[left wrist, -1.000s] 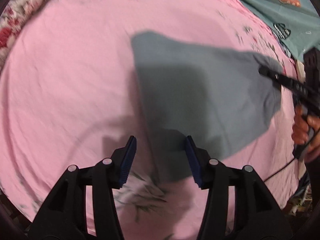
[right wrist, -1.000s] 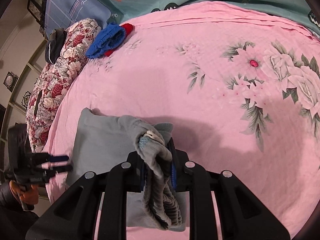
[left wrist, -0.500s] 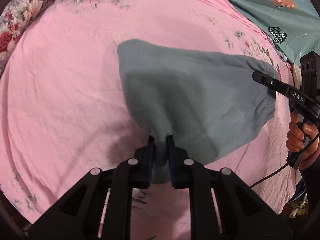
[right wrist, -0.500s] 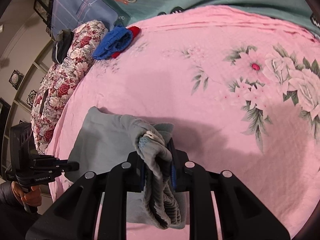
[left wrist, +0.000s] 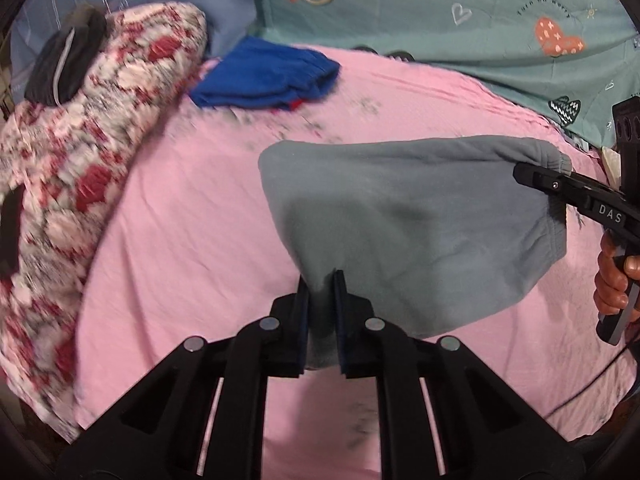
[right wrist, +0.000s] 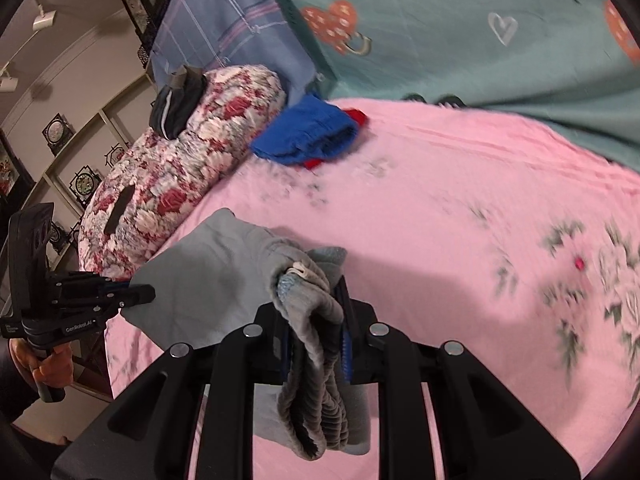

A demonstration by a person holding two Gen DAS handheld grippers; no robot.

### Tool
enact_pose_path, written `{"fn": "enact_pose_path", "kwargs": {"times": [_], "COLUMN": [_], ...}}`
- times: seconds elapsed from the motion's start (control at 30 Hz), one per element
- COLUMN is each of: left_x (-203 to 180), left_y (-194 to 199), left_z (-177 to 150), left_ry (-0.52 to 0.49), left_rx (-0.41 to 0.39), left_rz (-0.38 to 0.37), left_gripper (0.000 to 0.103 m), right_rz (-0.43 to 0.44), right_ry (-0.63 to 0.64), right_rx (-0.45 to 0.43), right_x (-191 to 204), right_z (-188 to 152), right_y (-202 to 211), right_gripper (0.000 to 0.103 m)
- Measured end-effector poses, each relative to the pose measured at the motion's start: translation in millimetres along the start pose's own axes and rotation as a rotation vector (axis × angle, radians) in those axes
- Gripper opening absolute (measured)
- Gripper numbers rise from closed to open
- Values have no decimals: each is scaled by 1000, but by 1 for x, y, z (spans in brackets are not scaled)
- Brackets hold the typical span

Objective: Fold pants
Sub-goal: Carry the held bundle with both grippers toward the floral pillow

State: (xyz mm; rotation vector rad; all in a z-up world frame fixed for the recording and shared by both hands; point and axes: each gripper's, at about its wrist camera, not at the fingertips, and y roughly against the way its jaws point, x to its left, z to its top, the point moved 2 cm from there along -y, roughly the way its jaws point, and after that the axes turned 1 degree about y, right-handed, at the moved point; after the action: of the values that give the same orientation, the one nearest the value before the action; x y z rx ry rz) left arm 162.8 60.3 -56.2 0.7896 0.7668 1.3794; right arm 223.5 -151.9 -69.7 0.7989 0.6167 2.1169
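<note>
Both grippers have their jaws pinched tight on the grey fleece pants [left wrist: 404, 224], which hang stretched between them above the pink floral bedsheet [left wrist: 192, 240]. From the left wrist view the left gripper [left wrist: 320, 312] has a fold of the lower cloth squeezed between its blue pads [left wrist: 339, 300], while the right gripper [left wrist: 532, 178] grips the ribbed waistband corner at the far side, with the person's right hand [left wrist: 616, 276] wrapped round its handle. From the right wrist view the right gripper [right wrist: 314, 320] has the bunched elastic waistband clamped between its fingers, a loop of it drooping down over the frame, and the left gripper [right wrist: 136, 294] pinches the opposite edge of the grey cloth [right wrist: 208, 280]. Beyond the pants on the sheet lies a folded blue garment [right wrist: 308, 132] with a bit of red showing under it, just beside a rose-patterned bolster [right wrist: 180, 176] that has a dark bundle [right wrist: 176, 104] resting on top. Behind that garment hangs a teal cloth with hearts [right wrist: 460, 32]
</note>
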Motion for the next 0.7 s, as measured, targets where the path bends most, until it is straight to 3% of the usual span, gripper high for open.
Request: {"fn": "enact_pose_path", "kwargs": {"times": [0.2, 0.37, 0.7], "left_x": [73, 121, 162], "left_y": [-2, -28, -77], "left_z": [52, 100, 191], "left_ry": [-48, -107, -146], "left_rx": [-74, -121, -191], "left_rz": [1, -1, -35], "left_gripper": [11, 11, 11], "right_rz": [-76, -161, -301], "right_ry": [3, -46, -20], "right_rx": [-46, -85, -131], "right_x": [54, 70, 75], "right_z": [50, 93, 166], "right_y": [-56, -101, -161], "right_gripper": [19, 19, 19]}}
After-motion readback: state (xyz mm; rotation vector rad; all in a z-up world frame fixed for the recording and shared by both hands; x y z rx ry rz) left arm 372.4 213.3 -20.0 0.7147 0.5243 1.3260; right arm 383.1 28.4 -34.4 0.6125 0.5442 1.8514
